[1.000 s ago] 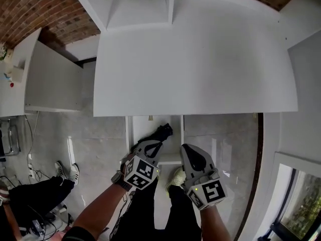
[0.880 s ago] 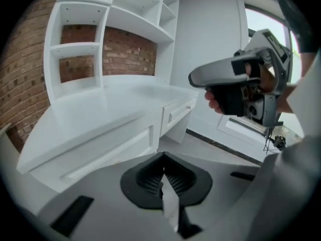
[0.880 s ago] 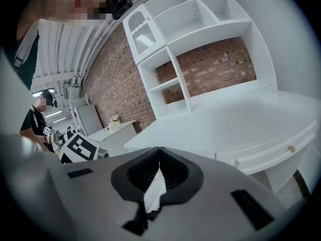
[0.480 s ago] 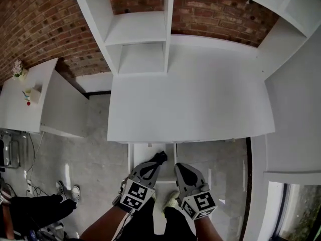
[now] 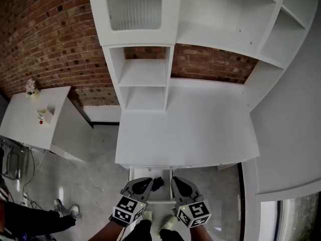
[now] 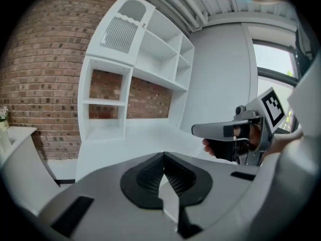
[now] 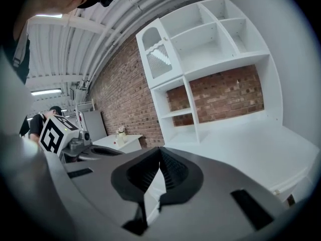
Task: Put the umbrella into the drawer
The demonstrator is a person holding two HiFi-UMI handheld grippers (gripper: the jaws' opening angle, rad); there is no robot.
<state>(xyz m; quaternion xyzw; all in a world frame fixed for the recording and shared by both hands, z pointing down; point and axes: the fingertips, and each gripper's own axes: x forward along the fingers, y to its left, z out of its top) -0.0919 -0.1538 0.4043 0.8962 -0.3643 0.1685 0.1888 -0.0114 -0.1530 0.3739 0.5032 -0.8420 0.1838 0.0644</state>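
Note:
A black umbrella lies in the open white drawer under the desk's front edge; only its end shows between my two grippers. My left gripper is held above the drawer, shut and empty; in the left gripper view its jaws meet with nothing between them. Beside it, my right gripper is also shut and empty, its pads closed together. Each gripper shows in the other's view: the right gripper, the left gripper. Both point over the desk top.
The white desk top spreads ahead, with white shelves and a brick wall behind it. A low white side table with a small flower pot stands at left. A person's legs are at lower left.
Both grippers have risen from the drawer up to the desk's height, still shut. The head view has tilted up from the drawer to the shelves.

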